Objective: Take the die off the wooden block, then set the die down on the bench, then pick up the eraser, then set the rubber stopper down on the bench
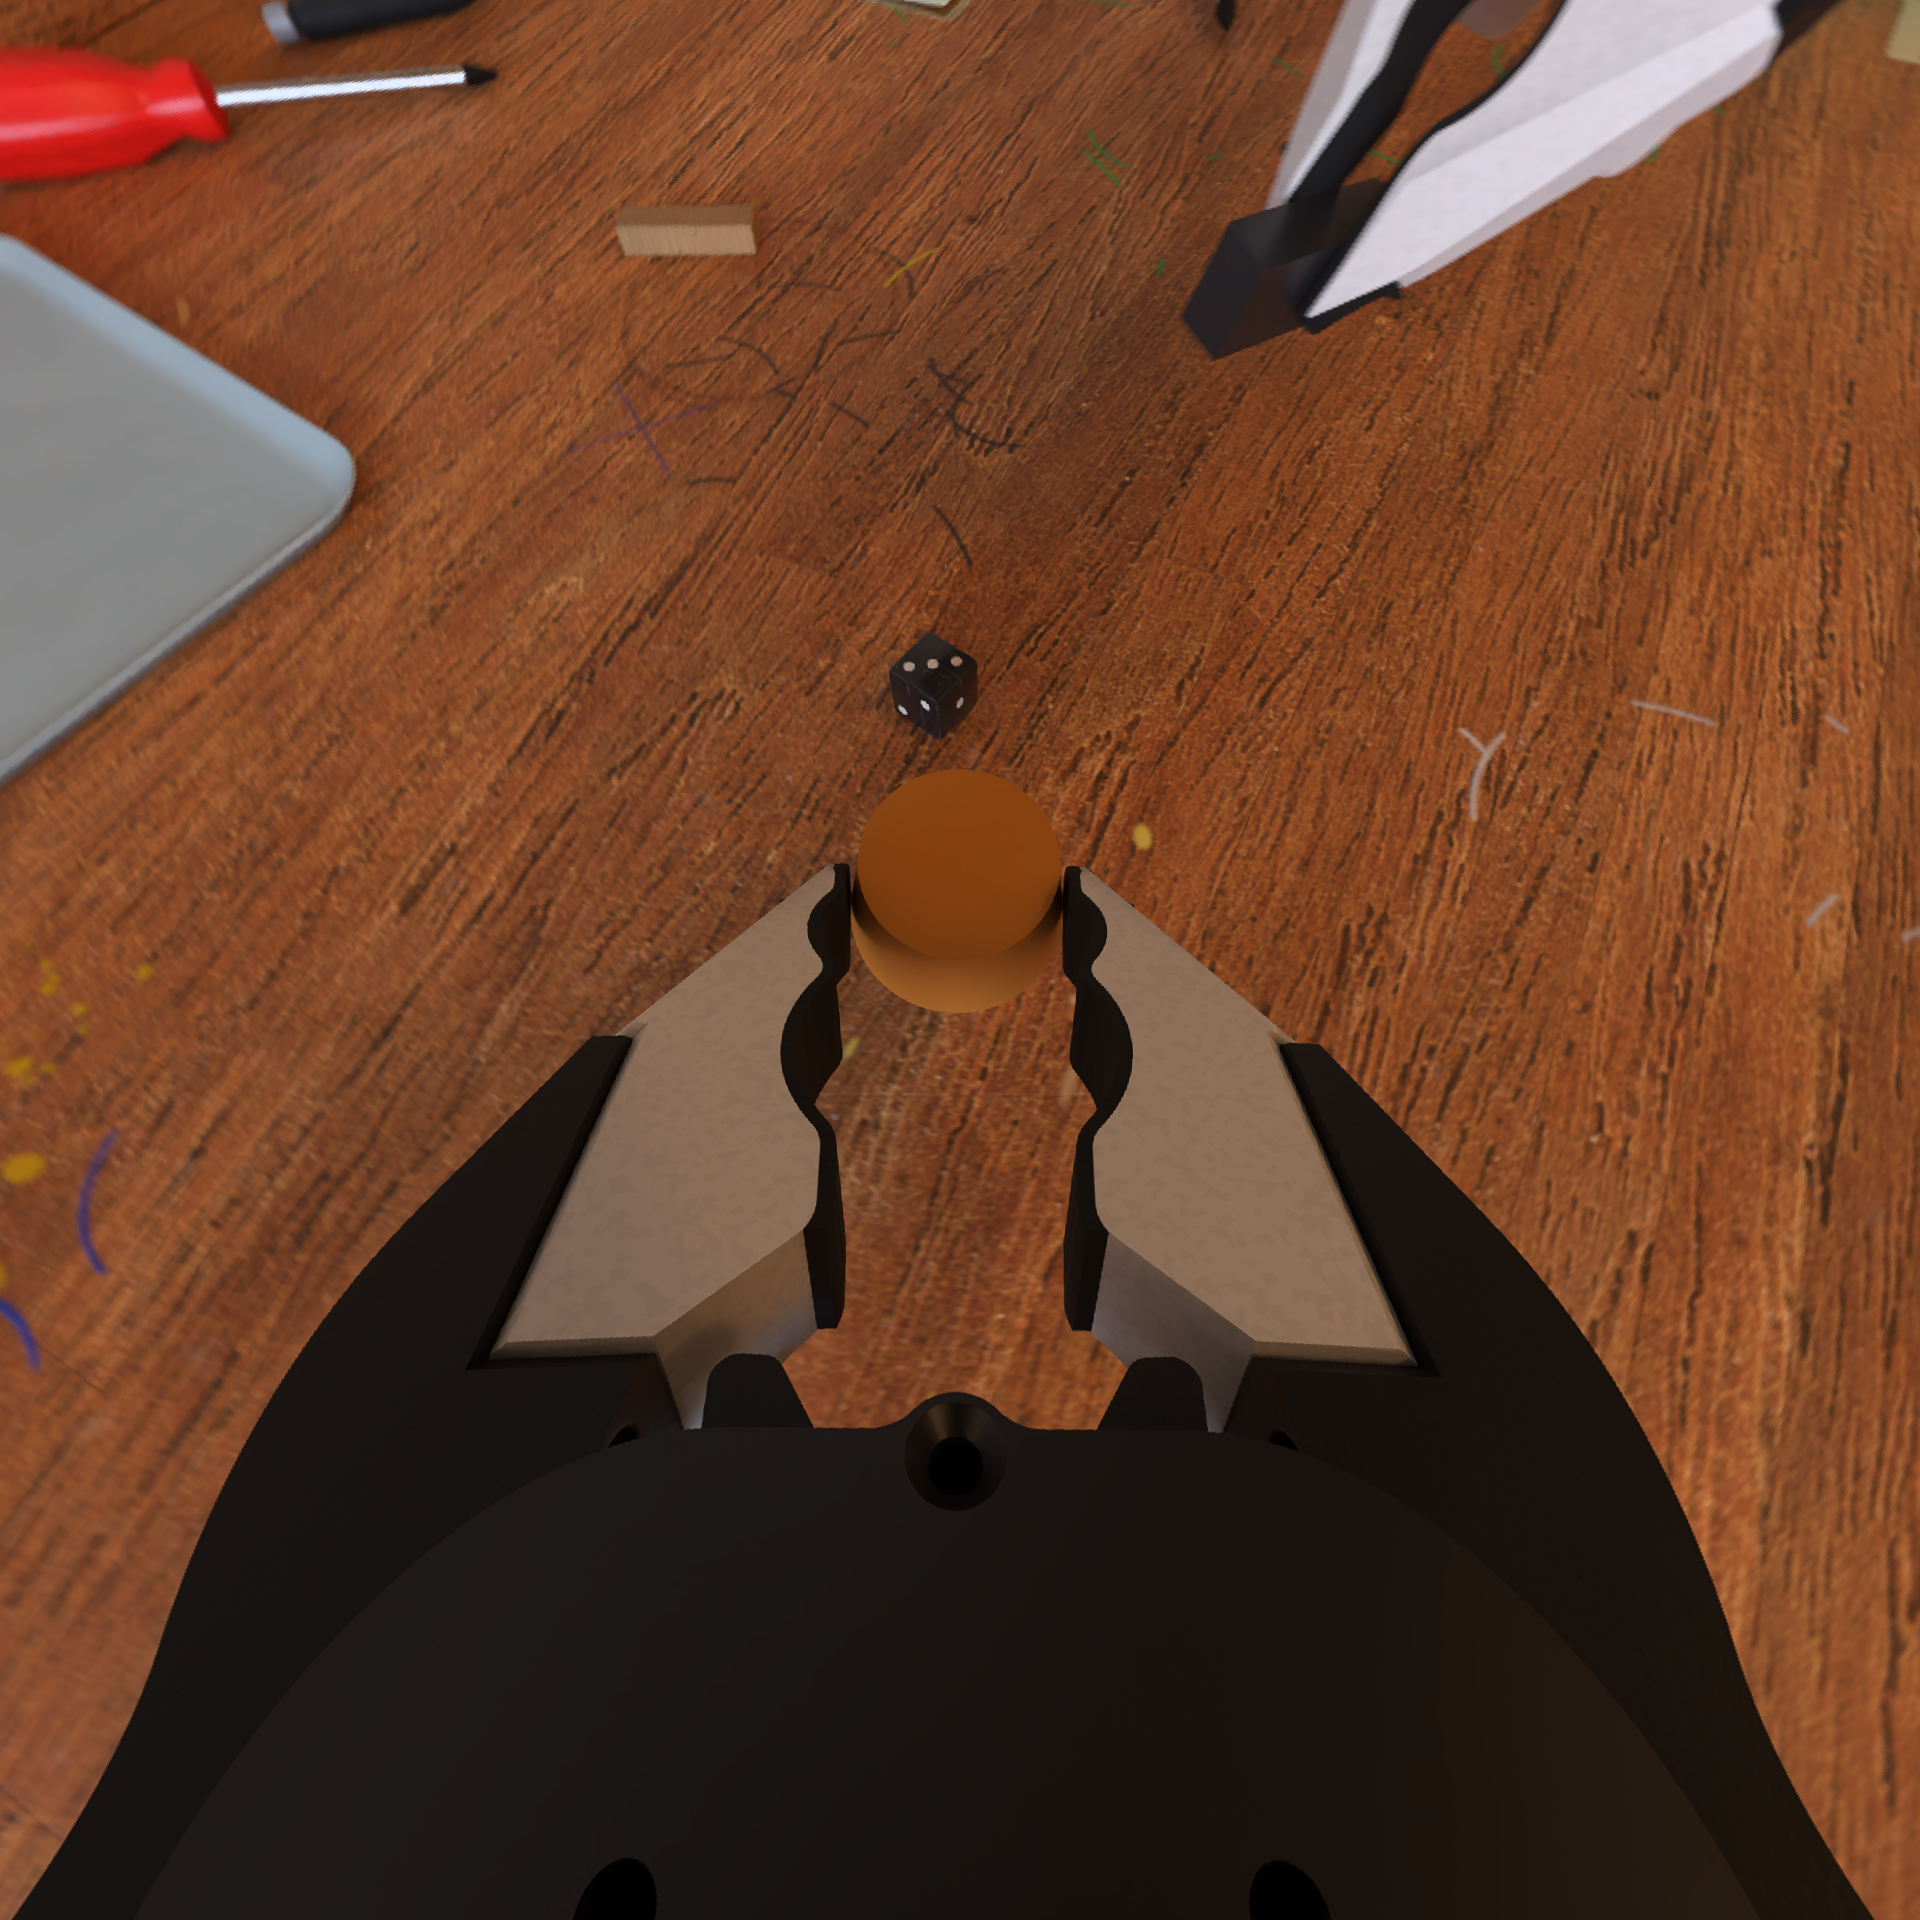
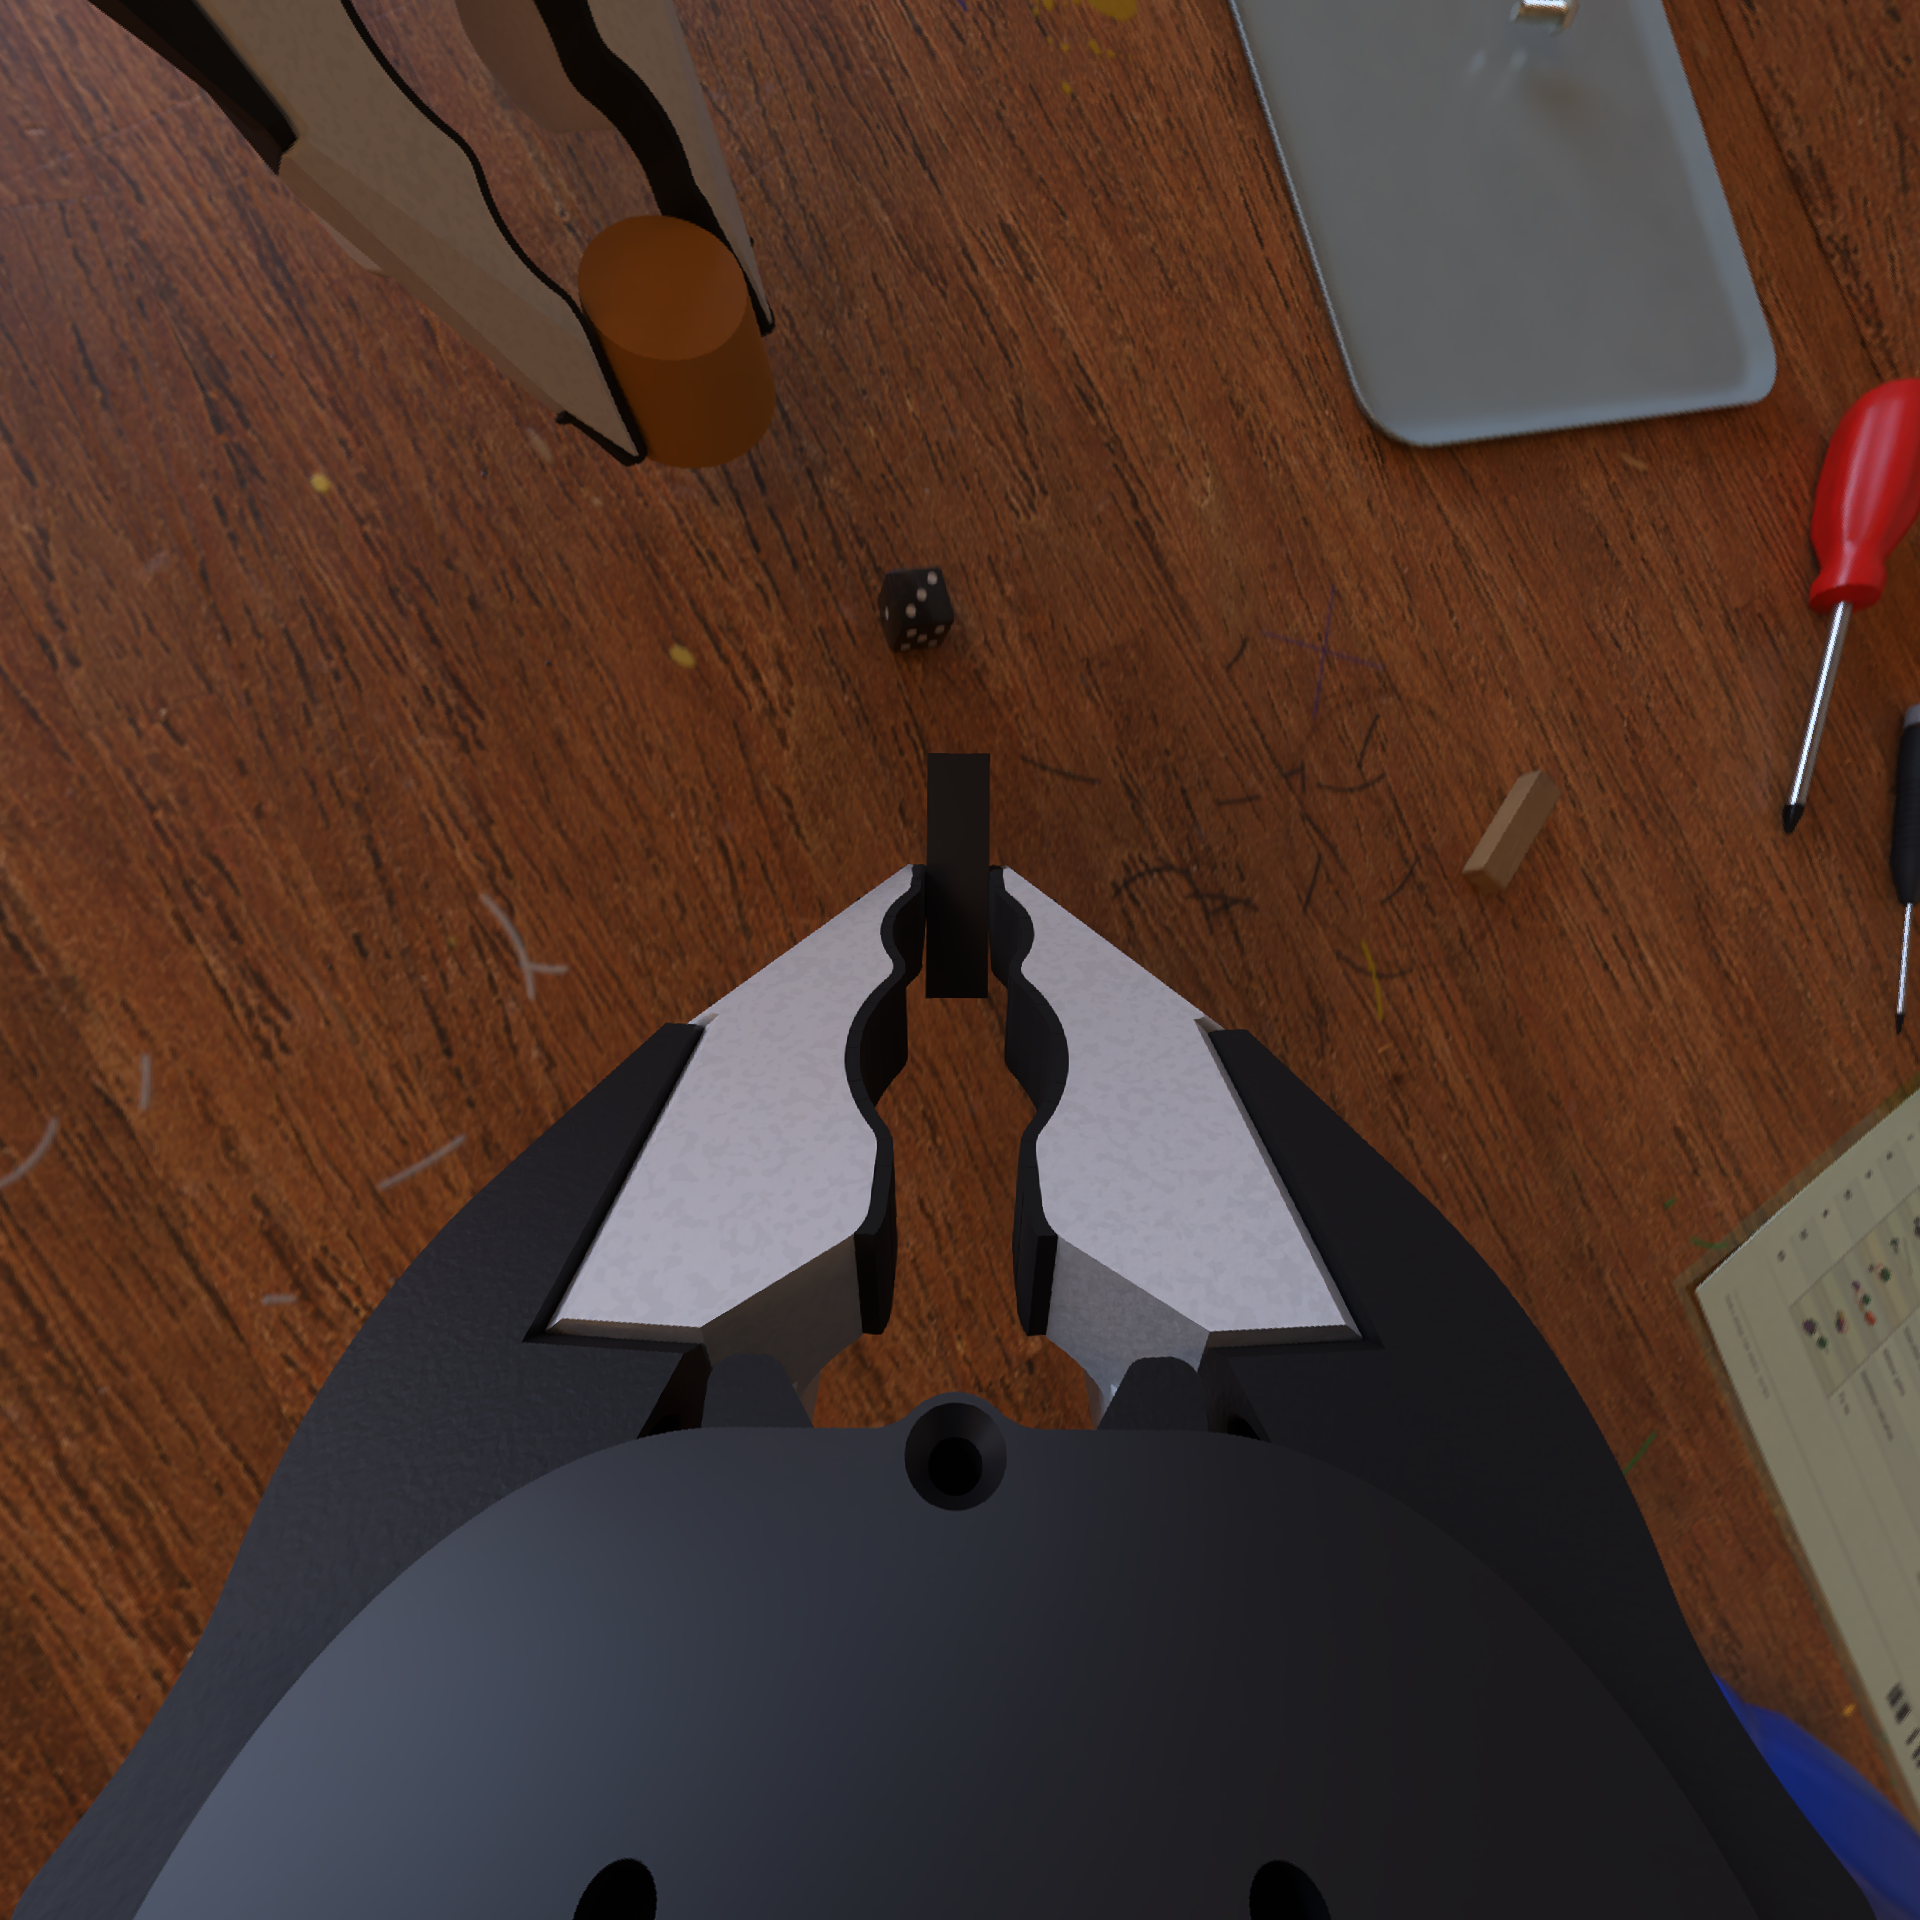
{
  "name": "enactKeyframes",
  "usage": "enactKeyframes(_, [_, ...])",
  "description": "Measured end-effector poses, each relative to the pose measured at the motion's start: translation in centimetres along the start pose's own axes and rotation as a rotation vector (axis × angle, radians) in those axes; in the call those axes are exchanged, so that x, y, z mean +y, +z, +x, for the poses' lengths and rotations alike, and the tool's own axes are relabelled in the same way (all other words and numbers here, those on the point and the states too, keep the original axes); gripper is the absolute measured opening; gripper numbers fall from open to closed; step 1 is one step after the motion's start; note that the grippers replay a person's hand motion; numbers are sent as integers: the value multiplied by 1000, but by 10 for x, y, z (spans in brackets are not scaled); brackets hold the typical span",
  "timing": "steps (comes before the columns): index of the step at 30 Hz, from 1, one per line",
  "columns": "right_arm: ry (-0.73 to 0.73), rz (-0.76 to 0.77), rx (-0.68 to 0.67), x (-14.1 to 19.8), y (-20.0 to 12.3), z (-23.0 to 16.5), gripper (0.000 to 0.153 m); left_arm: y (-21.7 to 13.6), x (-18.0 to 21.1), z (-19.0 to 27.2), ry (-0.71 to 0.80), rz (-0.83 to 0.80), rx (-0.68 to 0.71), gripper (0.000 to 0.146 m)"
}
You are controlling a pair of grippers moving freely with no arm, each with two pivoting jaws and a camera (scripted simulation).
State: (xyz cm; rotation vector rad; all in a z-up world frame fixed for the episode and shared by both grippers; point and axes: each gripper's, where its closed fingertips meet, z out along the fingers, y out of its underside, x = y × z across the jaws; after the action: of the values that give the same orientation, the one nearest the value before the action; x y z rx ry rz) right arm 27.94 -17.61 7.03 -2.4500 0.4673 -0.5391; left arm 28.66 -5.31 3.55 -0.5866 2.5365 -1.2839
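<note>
Two grippers are loaded. Your left gripper (image 1: 957, 883) clamps the rubber stopper (image 1: 956, 883) between its fingertips; the stopper is a plain orange-brown tapered cylinder, matte, with one round end face turned toward the left wrist camera. In the right wrist view you see the same stopper (image 2: 675, 343) from the side, held clear above the bench (image 2: 312, 831). Your right gripper (image 2: 957, 883) pinches the eraser (image 2: 957, 831), a thin, flat, plain black slab that sticks out past the fingertips edge-on. In the left wrist view the right gripper (image 1: 1299, 270) appears far off at upper right with the eraser (image 1: 1242, 291) as a dark block at its tips.

Next outward, note the die (image 1: 933, 686): small, black, with white pips, resting on the bench just beyond the stopper and between the two grippers. The wooden block (image 1: 686, 230) is a short, pale tan bar lying flat on the bench, well apart from the die, with nothing on it.

Farther out you find a grey tray (image 1: 156, 499), a red-handled screwdriver (image 1: 104, 109), a second dark-handled tool (image 2: 1907, 810) beside it, and a printed sheet (image 2: 1829, 1351).
</note>
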Motion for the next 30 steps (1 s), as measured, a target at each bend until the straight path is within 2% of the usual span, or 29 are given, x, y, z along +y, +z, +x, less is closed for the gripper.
enactKeyframes(5, [21,41,-12,18,-4,-4,11,7,8,6,-87,-18,-49,41])
enactKeyframes(21, [-37,152,-93,11,7,-17,11,17,18,8,-47,-136,-183,41])
enactKeyframes(24, [-49,153,-101,7,10,-19,11,15,19,8,-57,-168,-191,65])
enactKeyframes(30, [-72,153,-107,0,13,-22,11,6,20,9,-78,-180,-171,83])
